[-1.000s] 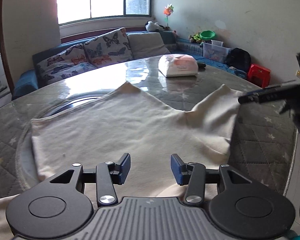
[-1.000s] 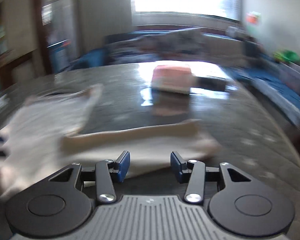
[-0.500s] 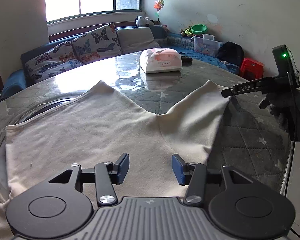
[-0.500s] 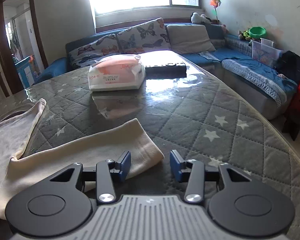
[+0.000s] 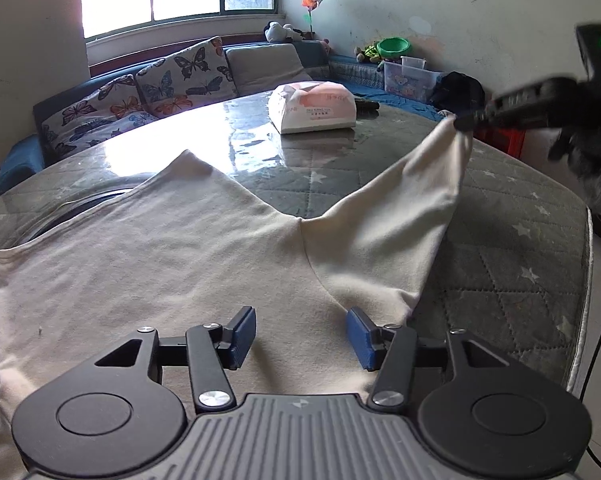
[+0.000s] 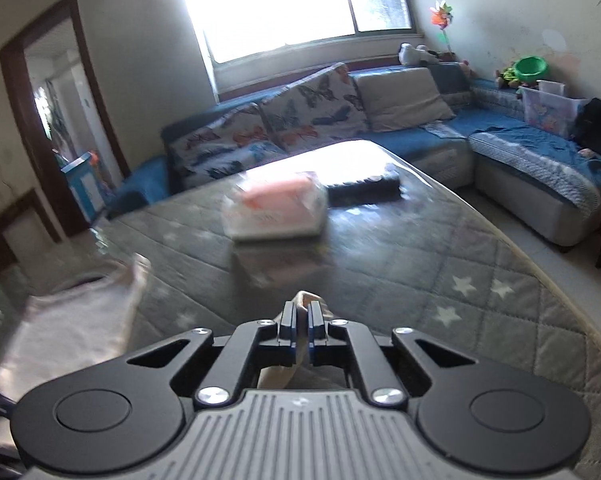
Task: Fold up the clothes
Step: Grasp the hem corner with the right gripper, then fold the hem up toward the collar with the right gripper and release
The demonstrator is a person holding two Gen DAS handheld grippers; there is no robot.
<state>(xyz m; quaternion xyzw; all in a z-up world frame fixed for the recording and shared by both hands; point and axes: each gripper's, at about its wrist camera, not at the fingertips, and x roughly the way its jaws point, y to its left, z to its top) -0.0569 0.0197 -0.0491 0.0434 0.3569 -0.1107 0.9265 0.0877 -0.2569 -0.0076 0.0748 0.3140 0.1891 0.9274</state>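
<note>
Cream garment [image 5: 188, 264] flat on table, one corner lifted

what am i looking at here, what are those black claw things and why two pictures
Each picture comes from a camera mounted on a hand-held two-finger gripper; a person holds one in each hand. No robot arm is involved. The left view shows the left gripper, jaws opening with nothing between them, above a cream shirt spread on a quilted table. The right gripper is shut on the shirt's sleeve and holds it up off the table. A tissue pack lies further back.
</note>
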